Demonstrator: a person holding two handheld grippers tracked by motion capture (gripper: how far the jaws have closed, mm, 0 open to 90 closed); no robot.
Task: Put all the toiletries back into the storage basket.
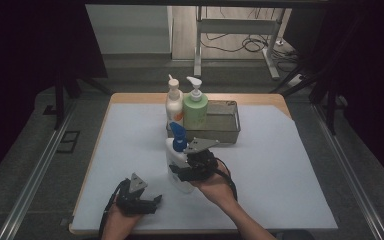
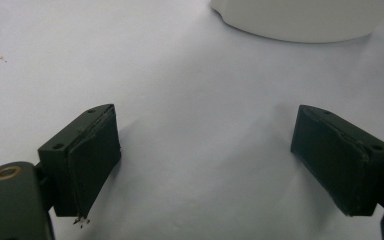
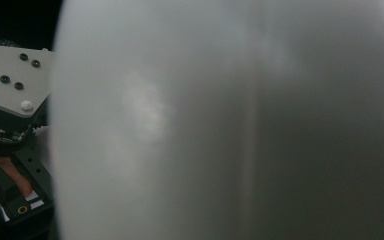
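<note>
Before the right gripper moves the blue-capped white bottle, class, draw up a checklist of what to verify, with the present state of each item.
1. Right gripper at the white bottle: ok.
2. Its jaws firmly shut on the bottle: cannot tell; the bottle blocks its own camera.
3. Bottle upright on the white mat: ok.
4. Left gripper open and holding nothing: ok.
5. Left gripper apart from the bottle: ok.
6. Free room in the metal tray beside the green bottle: ok.

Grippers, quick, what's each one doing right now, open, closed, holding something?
Left gripper: open, empty, low over the white mat.
Right gripper: against the blue-pump white bottle; its jaws are hidden, so cannot tell.
</note>
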